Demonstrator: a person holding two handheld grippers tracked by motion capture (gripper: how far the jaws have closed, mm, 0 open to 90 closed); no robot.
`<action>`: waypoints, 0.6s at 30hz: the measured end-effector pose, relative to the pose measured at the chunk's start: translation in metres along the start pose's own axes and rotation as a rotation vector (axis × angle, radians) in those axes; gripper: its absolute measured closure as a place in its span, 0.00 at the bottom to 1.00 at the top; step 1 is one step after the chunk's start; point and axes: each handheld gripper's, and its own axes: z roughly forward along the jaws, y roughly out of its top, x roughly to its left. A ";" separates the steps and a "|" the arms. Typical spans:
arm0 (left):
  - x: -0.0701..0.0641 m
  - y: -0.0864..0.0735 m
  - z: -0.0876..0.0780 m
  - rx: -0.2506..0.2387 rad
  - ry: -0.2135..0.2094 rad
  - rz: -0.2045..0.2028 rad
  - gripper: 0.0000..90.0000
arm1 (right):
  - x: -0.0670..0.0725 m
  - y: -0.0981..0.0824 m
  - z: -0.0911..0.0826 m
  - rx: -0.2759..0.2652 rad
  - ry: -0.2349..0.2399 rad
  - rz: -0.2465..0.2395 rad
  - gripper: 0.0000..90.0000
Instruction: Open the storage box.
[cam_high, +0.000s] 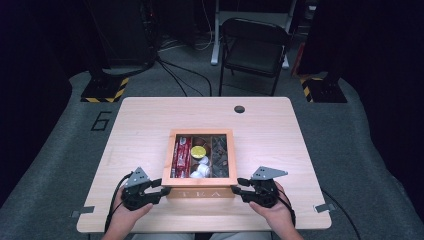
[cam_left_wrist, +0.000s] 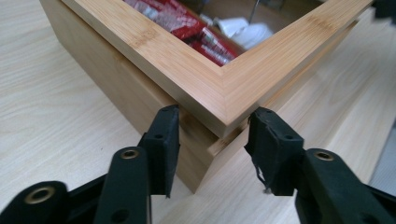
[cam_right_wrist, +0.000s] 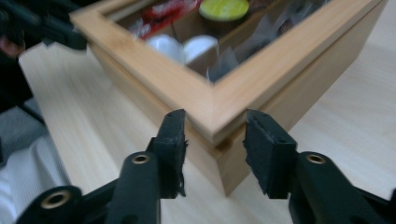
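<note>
Square bamboo tea box with glass-window lid (cam_high: 200, 192) sits mid-table, near edge toward person.

Left gripper (cam_left_wrist: 214, 135) at box's near-left corner: corner wedge points straight between fingers (cam_left_wrist: 163, 140), jaws parted, straddling, pads not visibly pressing.

Right gripper (cam_right_wrist: 214, 137) at near-right corner, same layout: jaws spread, corner just ahead, gap either side.

Both hands equally near; lid seam level with fingertips.

Surface: pale wood-grain table (cam_high: 145, 125).

Room: dark, grey floor, black folding chair (cam_high: 255, 47) beyond table.
</note>
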 end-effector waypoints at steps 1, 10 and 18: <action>0.000 0.000 0.000 0.000 0.000 0.000 0.56 | 0.000 0.000 0.000 0.000 0.000 0.000 0.69; -0.002 0.002 0.001 -0.002 0.011 0.005 0.58 | 0.004 0.007 -0.003 -0.031 0.004 -0.027 0.59; -0.001 0.006 -0.005 -0.055 -0.026 -0.046 0.64 | 0.003 0.003 -0.001 -0.004 -0.025 -0.033 0.51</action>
